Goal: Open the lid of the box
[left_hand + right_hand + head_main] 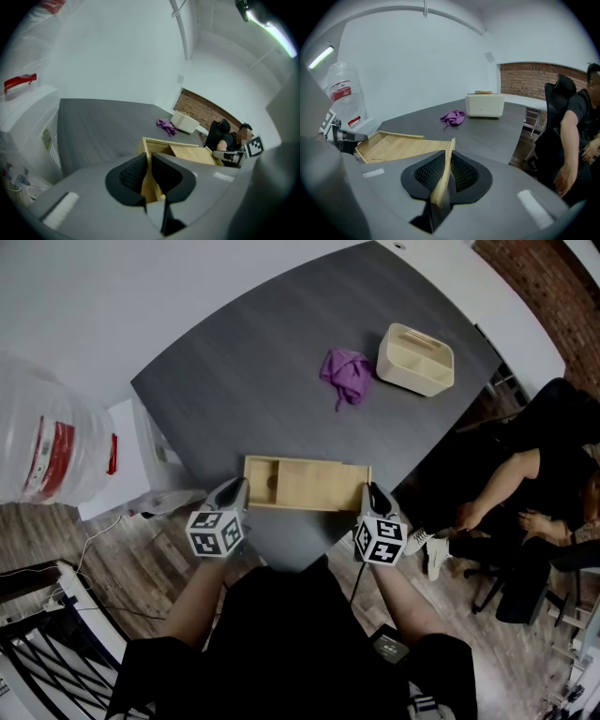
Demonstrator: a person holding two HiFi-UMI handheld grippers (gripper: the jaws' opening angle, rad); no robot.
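Note:
A flat light-wood box (305, 484) lies near the front edge of the dark grey table (262, 381). Its lid (323, 484) covers the middle and right part, and the left end stands open. My left gripper (231, 494) is shut on the box's left end wall (149, 180), with the wood clasped between both pads. At the other end my right gripper (375, 496) is shut on a thin wooden edge (444, 173). Whether that edge is the lid's or the wall's I cannot tell. The box (393, 146) stretches away to the left in the right gripper view.
A purple cloth (345, 373) and a cream handled basket (415, 358) sit at the far side of the table. A large water bottle (47, 442) stands on the left. A person (539, 488) sits on a chair to the right. The table's front edge runs just under the box.

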